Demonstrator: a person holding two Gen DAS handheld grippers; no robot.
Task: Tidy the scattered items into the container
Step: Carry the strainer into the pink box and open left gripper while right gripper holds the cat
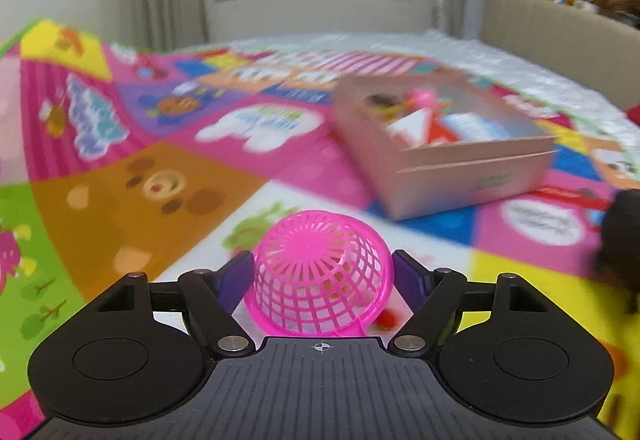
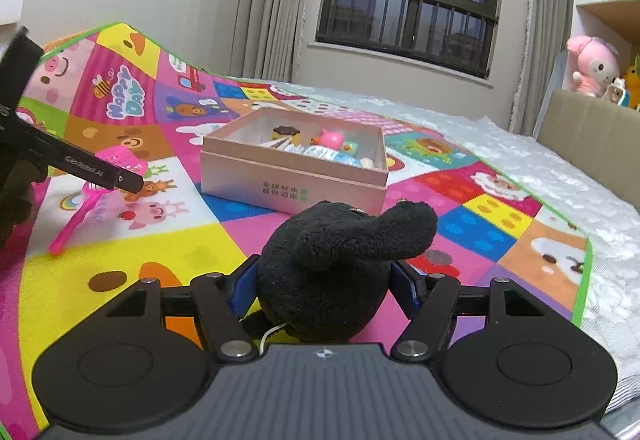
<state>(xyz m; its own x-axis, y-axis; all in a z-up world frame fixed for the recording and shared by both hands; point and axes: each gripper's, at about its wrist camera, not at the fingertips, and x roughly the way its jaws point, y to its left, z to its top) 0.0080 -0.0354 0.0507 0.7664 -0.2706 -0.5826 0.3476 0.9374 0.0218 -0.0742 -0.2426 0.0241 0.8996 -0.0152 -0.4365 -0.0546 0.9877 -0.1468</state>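
Pink mesh strainer [image 1: 320, 272] sits dome-up on the colourful play mat [image 1: 140, 175], between the left gripper [image 1: 323, 276]'s blue pads, which meet its sides. Only the right wrist view shows its long handle [image 2: 76, 217] trailing on the mat. The right gripper [image 2: 324, 282] pinches a black plush toy [image 2: 340, 268]. Beyond both stands the open pink box [image 2: 294, 181], already holding small toys; the left view blurs it, the right shows it sharply.
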